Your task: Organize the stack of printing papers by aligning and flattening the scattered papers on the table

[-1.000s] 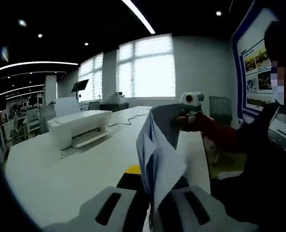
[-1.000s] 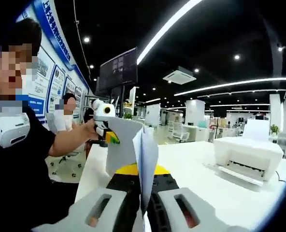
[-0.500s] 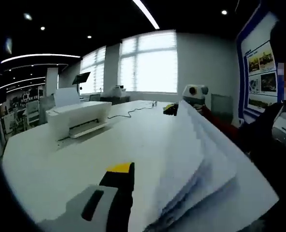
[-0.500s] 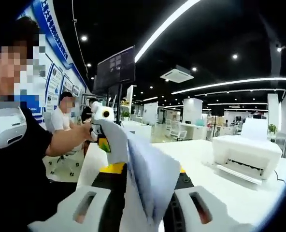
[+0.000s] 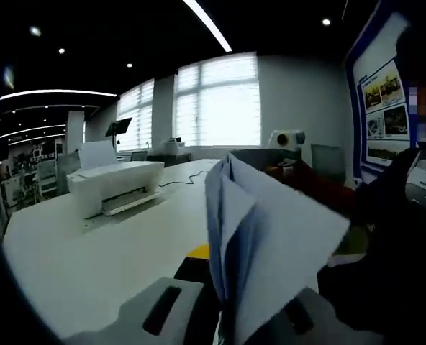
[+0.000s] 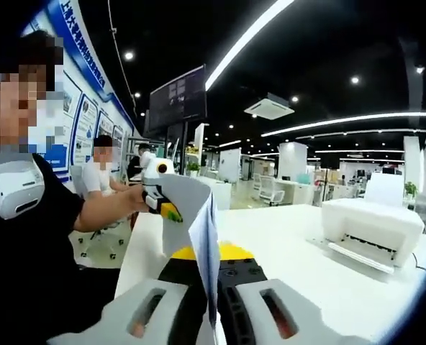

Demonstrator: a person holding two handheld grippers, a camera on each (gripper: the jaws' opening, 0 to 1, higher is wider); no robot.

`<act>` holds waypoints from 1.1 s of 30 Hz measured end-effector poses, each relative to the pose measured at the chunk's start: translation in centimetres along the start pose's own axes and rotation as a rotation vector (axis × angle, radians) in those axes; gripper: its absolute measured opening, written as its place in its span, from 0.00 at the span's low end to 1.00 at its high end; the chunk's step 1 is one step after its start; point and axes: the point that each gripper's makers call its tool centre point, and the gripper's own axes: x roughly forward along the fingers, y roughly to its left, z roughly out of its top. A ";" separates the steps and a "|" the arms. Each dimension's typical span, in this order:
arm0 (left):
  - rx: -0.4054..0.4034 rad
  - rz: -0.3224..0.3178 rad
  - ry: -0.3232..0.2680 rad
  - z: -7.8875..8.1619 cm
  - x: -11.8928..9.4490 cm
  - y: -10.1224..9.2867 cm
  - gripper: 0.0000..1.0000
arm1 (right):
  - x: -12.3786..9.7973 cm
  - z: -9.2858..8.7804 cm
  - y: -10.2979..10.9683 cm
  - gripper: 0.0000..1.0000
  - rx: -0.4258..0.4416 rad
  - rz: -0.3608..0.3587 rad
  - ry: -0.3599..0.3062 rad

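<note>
A stack of white printing papers (image 5: 263, 244) stands on edge above the white table (image 5: 91, 259), held at both ends. My left gripper (image 5: 227, 325) is shut on its near end, and the sheets fan out to the right. In the right gripper view the stack (image 6: 206, 244) shows edge-on as a thin upright sheaf, with my right gripper (image 6: 214, 318) shut on it. The left gripper (image 6: 161, 192) appears at the stack's far end, held by a person's hand. The right gripper (image 5: 285, 141) peeks over the papers' far end in the left gripper view.
A white printer (image 5: 116, 188) sits on the table to the left of the stack; it shows as the printer (image 6: 371, 228) at the right in the right gripper view. A person (image 6: 26, 215) in a dark shirt stands close by the table edge. Other desks lie beyond.
Half a second ago the stack was tipped over and splayed wide between the grippers; now it is back upright on edge, gathered into a narrow sheaf.
</note>
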 end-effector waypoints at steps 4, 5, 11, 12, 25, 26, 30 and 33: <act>-0.031 0.016 -0.021 0.0 0.1 0.4 0.06 | -1.0 0.6 -0.6 0.20 -0.017 -0.019 0.067; -0.035 0.026 -0.022 0.0 0.1 0.6 0.06 | -1.4 1.1 -0.8 0.22 -0.042 -0.033 0.084; -0.037 0.048 -0.010 0.1 0.6 1.0 0.05 | -2.6 4.7 -1.0 0.26 -0.176 -0.070 0.248; -0.033 0.047 -0.007 0.1 0.7 1.0 0.05 | -2.4 5.3 -0.7 0.26 -0.215 -0.062 0.272; 0.086 0.019 0.024 -0.1 1.0 0.2 0.06 | 2.1 7.2 1.2 0.36 -0.470 0.064 0.589; 0.085 0.018 0.028 -0.2 1.0 0.2 0.06 | 2.5 7.2 1.3 0.36 -0.475 0.076 0.609; 0.051 0.011 0.027 -0.1 0.9 0.2 0.06 | 3.9 6.5 2.0 0.39 -0.457 0.139 0.688; 0.064 0.007 0.030 -0.1 0.9 0.2 0.06 | 4.7 6.1 2.3 0.37 -0.466 0.168 0.741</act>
